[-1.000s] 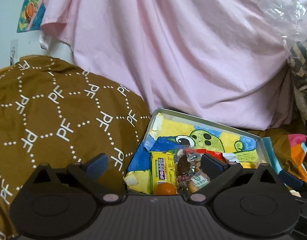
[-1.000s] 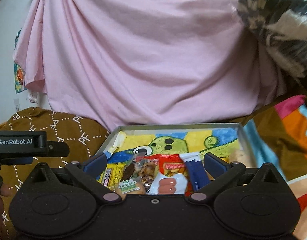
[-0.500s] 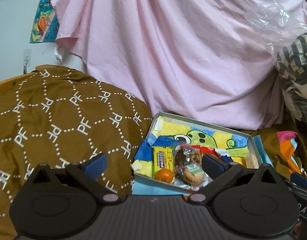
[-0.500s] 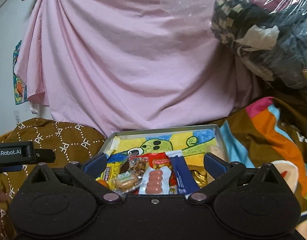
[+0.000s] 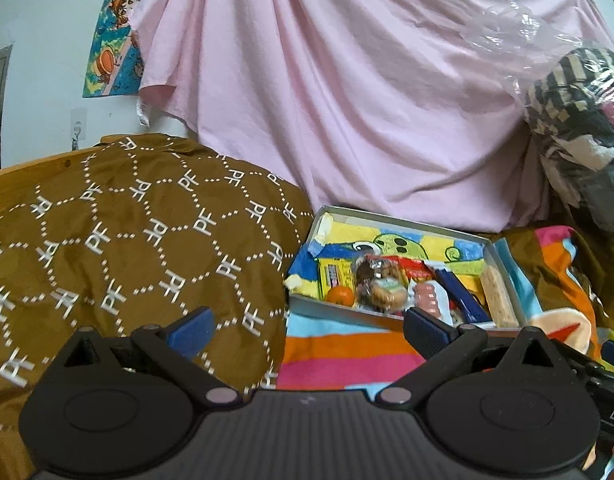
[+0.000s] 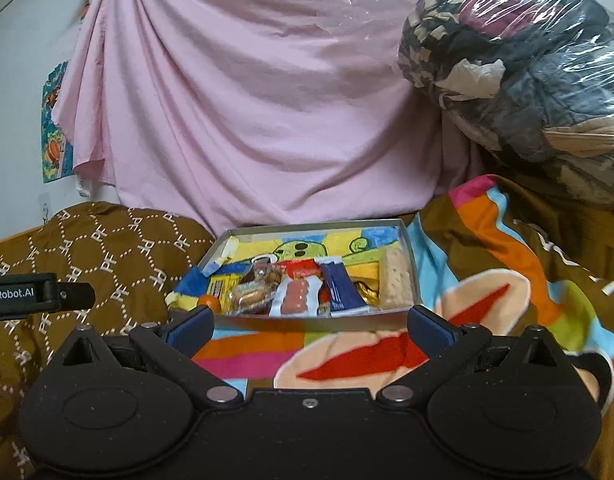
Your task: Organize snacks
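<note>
You have one shallow tray point(image 6: 410, 280) in front of you, resting on the striped blanket point(image 6: 487, 264), lined with a cartoon drawing, and all the snacks you can see lie inside it along its near edge. Count them from the left: one yellow packet point(image 6: 221, 289), one small orange fruit point(image 6: 209, 302), one clear bag of cookies point(image 6: 249, 295), one white pack of pink sausages point(image 6: 297, 297), one red wrapper point(image 6: 303, 269), one blue bar point(image 6: 341, 290), one gold-wrapped piece point(image 6: 366, 290), and one pale wafer bar point(image 6: 395, 284) against the right wall.

Your left gripper point(image 5: 305, 330) holds nothing, with its two blue-tipped fingers spread wide short of the tray's near left corner. Your right gripper point(image 6: 309, 326) is likewise spread wide and empty, its fingers framing the tray's near edge without touching it.

The red wrapper is mostly buried under the sausages and the blue bar, and the gold piece shows only as a sliver. The print on the yellow packet is too small to read. The tray's near left corner is torn or folded; you cannot tell which. Behind hangs one pink sheet point(image 6: 247, 100); one brown patterned cloth point(image 5: 127, 248) lies left, and one plastic-wrapped bundle point(image 6: 527, 72) sits right, cut off by the frame.
</note>
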`<state>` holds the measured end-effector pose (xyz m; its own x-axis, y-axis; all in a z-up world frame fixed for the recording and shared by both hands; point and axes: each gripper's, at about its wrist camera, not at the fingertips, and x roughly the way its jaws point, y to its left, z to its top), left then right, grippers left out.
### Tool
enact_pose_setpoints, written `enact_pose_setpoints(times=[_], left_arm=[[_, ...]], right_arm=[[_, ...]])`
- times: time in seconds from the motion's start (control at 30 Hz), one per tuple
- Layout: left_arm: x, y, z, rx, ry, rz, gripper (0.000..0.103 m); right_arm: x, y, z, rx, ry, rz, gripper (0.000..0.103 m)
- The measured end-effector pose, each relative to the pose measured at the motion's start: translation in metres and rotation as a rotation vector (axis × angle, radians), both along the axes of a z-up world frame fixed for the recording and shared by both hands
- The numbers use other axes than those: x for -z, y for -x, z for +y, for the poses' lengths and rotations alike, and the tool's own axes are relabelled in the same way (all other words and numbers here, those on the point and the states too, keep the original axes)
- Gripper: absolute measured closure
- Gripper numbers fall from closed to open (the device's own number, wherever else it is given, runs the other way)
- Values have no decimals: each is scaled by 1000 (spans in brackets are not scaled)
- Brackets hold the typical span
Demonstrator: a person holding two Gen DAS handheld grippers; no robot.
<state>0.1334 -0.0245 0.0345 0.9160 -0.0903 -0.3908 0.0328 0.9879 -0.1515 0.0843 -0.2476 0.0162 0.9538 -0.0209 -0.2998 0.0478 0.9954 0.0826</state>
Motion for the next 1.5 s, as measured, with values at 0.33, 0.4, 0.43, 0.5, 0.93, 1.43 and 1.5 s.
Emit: enact_pose_setpoints(times=[0.33, 0.4, 0.43, 0.5, 0.93, 1.43, 1.5], left_arm=[[12, 47, 0, 20, -59, -4, 0], [14, 55, 0, 23, -67, -2, 0], [16, 58, 0, 25, -69, 1, 0], [18, 63, 0, 29, -70, 9, 0], [25, 78, 7, 27, -71, 26, 0], [28, 77, 7, 18, -73, 36, 0], [29, 77, 7, 17, -76, 36, 0]], right_arm=[[4, 42, 2, 17, 3, 10, 1], [6, 49, 3, 13, 3, 20, 1], [7, 51, 4, 13, 4, 27, 1], [8, 56, 4, 15, 0, 36, 1], [17, 66, 11, 6, 2, 74, 1], [20, 62, 12, -5, -1, 94, 1], [20, 62, 12, -6, -1, 96, 1]])
